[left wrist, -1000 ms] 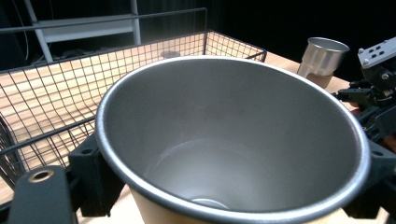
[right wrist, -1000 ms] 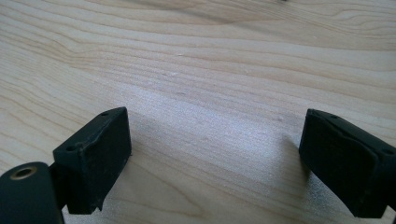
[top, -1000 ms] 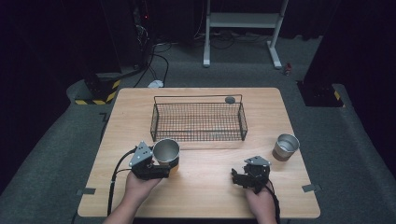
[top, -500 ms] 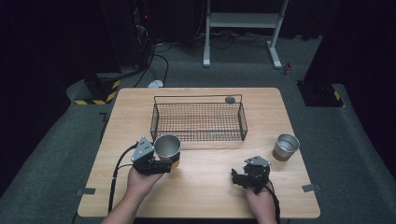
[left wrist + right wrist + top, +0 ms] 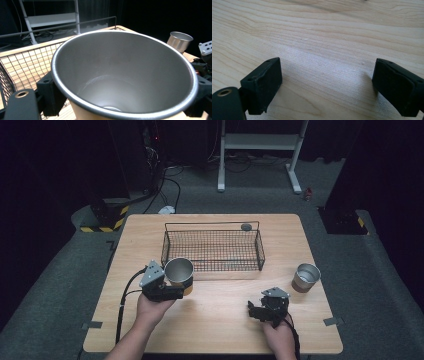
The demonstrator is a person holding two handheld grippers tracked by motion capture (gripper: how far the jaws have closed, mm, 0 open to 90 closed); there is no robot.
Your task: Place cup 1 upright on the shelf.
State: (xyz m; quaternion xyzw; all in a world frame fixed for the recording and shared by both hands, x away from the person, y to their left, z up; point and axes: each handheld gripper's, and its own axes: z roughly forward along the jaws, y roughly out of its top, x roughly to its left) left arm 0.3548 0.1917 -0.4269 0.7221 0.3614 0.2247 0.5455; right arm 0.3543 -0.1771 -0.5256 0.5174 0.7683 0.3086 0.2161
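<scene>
Up close, left tongs point(image 5: 120, 100) clamp cup point(image 5: 125, 75), inside bare.

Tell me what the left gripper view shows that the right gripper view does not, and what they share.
Left gripper view: a steel cup clamped between the fingers, its empty inside facing the camera, the wire basket just behind it, and a second cup farther off. Right gripper view: two fingers spread wide with nothing between them, low over bare wood. Both: the wooden table.
</scene>
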